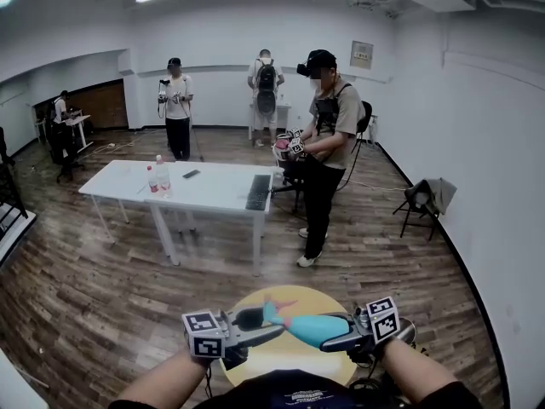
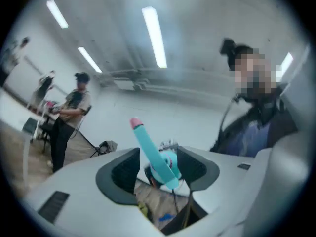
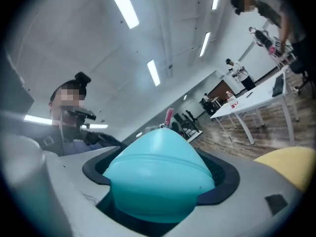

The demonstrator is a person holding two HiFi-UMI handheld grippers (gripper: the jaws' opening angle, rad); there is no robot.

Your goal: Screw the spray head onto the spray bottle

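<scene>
Worked in the air above a round yellow table [image 1: 281,358], probably to leave room for turning with either wrist.

Held the spray bottle [image 1: 313,329] level and crosswise, well above that table, neck toward the left. Clamped it across the fat body with the right hand-held gripper [image 1: 334,334], jaws spread wide and dark pads pressed on both flanks. Judged this a steadying grip, meant to stop the body from spinning along with the thread.

Met it from the other side with the left hand-held gripper [image 1: 255,320], also roughly level, tips at the neck end. Set those jaws apart on either side of the spray head [image 2: 157,157], with a gap showing at one pad and no clear squeeze. Read this as a loose hold between turns, not a firm pinch.

Looked smooth, rounded and glossy, the bottle: teal all over, ringed by a faint seam at the widest part, tapering toward the neck.

Showed, on the spray head, a teal cap sitting at the bottle's neck and a long teal lever slanting up out from between the left jaws. Could not tell how far onto the thread. Ended that lever with a small pink tip [image 2: 135,123], the only other colour on the piece.
</scene>
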